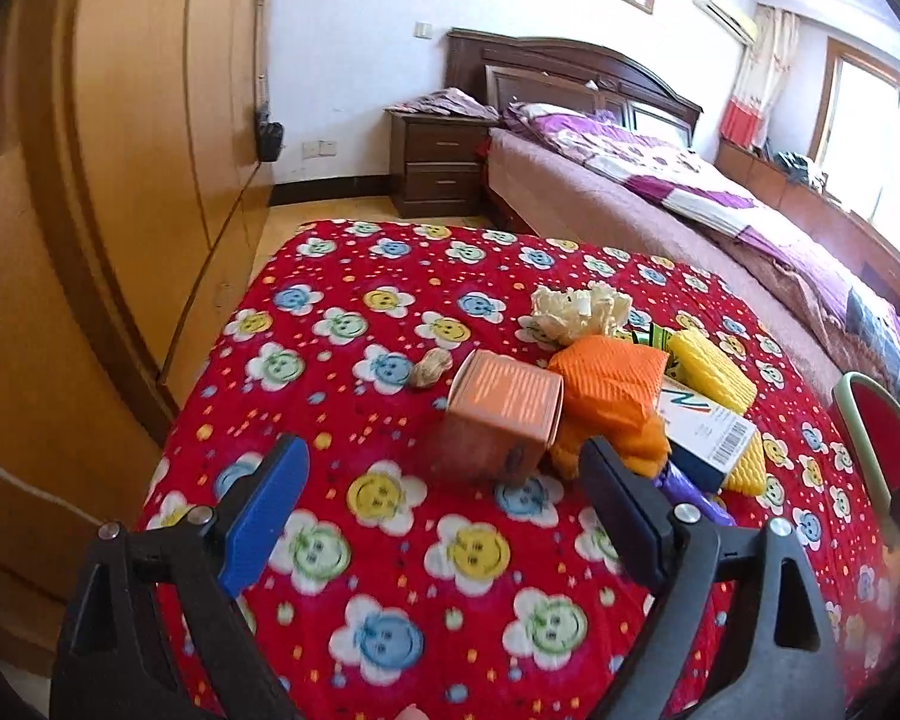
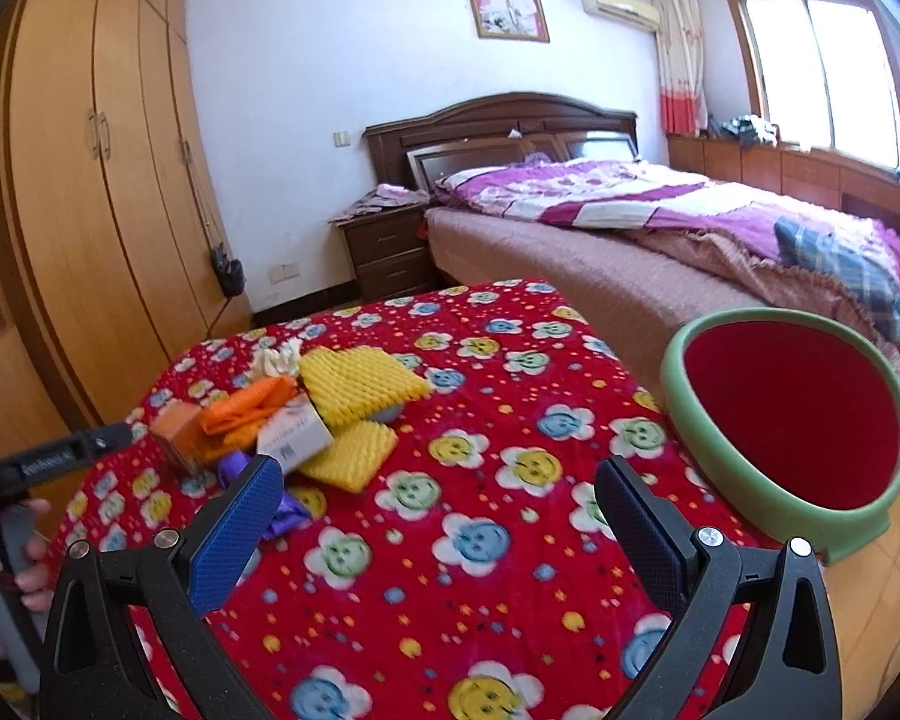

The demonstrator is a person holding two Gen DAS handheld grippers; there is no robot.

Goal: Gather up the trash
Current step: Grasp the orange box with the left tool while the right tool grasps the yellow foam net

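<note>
A pile of trash lies on the red flower-print table cover (image 1: 390,540): an orange-pink box (image 1: 501,414), orange foam net (image 1: 612,384), yellow foam nets (image 1: 714,369), a white carton with a barcode (image 1: 708,426), crumpled white paper (image 1: 576,309), a purple wrapper (image 1: 699,498) and a small brown nut shell (image 1: 429,369). My left gripper (image 1: 444,468) is open and empty, just short of the box. My right gripper (image 2: 438,489) is open and empty above the cover (image 2: 480,540), right of the pile (image 2: 330,414). A green-rimmed red bin (image 2: 792,420) stands at the table's right.
A wooden wardrobe (image 2: 90,180) runs along the left. A bed (image 2: 660,228) with purple bedding and a dark nightstand (image 2: 384,252) lie behind the table. The left gripper's handle and the person's hand (image 2: 6,540) show at the right wrist view's left edge.
</note>
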